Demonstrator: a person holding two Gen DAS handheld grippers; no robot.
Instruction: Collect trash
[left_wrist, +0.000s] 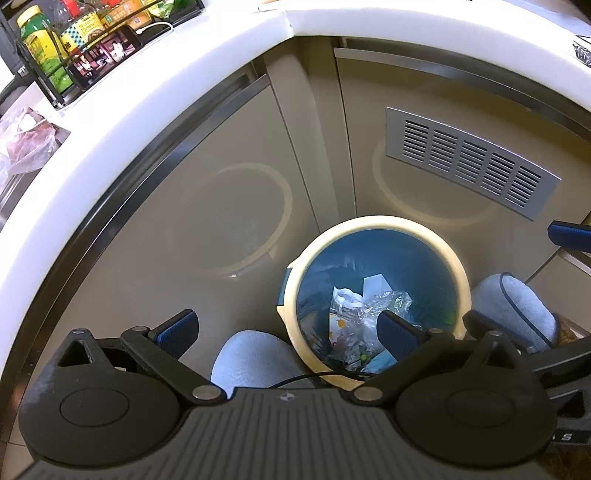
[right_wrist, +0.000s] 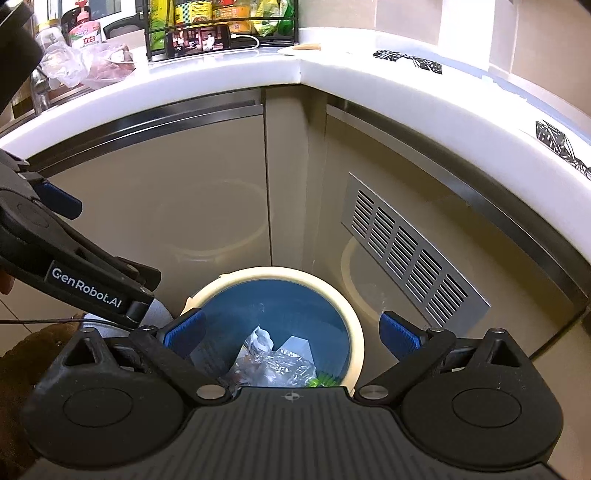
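Trash (left_wrist: 364, 317), crumpled clear film and paper, is seen lying in the blue-lined bin (left_wrist: 380, 226) on the floor, in the cabinet corner under the table (left_wrist: 147, 96). Left gripper (left_wrist: 288, 328): fingers spread, nothing held. Right gripper (right_wrist: 291, 330): likewise released. Load is judged light, soft, slippery; the liner rim is the suggested hold. Room is limited by cabinet doors behind; space above is open.

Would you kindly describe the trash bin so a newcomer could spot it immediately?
Find the inside corner where the white countertop bends. On the floor below, against the beige cabinet doors and left of the silver vent grille, stands the trash bin. It is the only round container there: cream rim, blue inside, crumpled wrappers within.
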